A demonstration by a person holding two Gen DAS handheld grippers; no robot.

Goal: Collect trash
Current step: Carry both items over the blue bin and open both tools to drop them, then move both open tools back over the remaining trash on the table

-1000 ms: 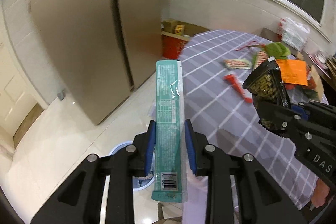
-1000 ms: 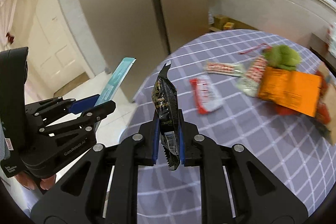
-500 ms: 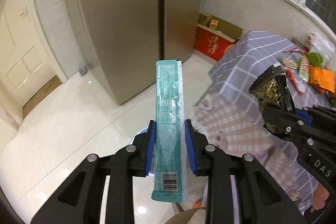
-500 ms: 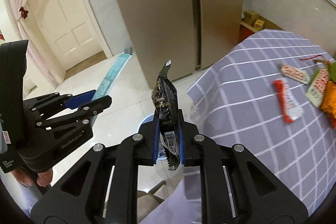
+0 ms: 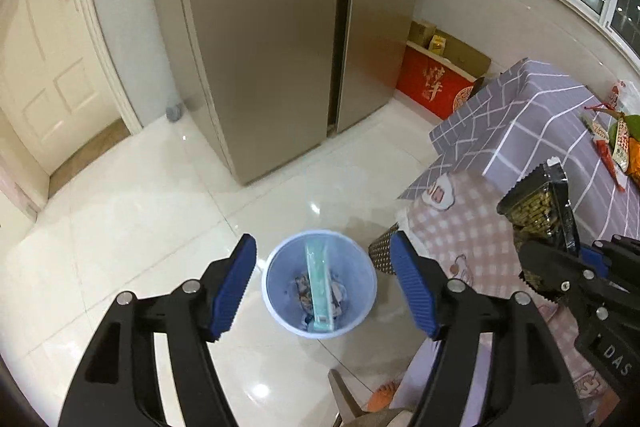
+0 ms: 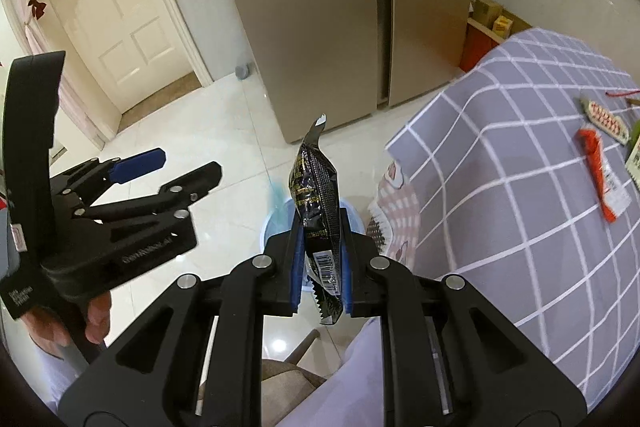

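Two handheld grippers over a floor bin, one wrapper dropped, one still to go.

The left gripper (image 5: 322,287) has its jaws opening, nothing between them; the teal wrapper (image 5: 320,287) stands on end inside the pale blue bin (image 5: 276,303) on the floor. The right gripper (image 6: 322,267) pinches a black snack wrapper (image 6: 318,203) above the bin's rim. Released off-centre, this light wrapper could likely flutter onto the floor or catch on the upright teal one. More wrappers (image 6: 602,179) wait on the worktop (image 6: 500,187).
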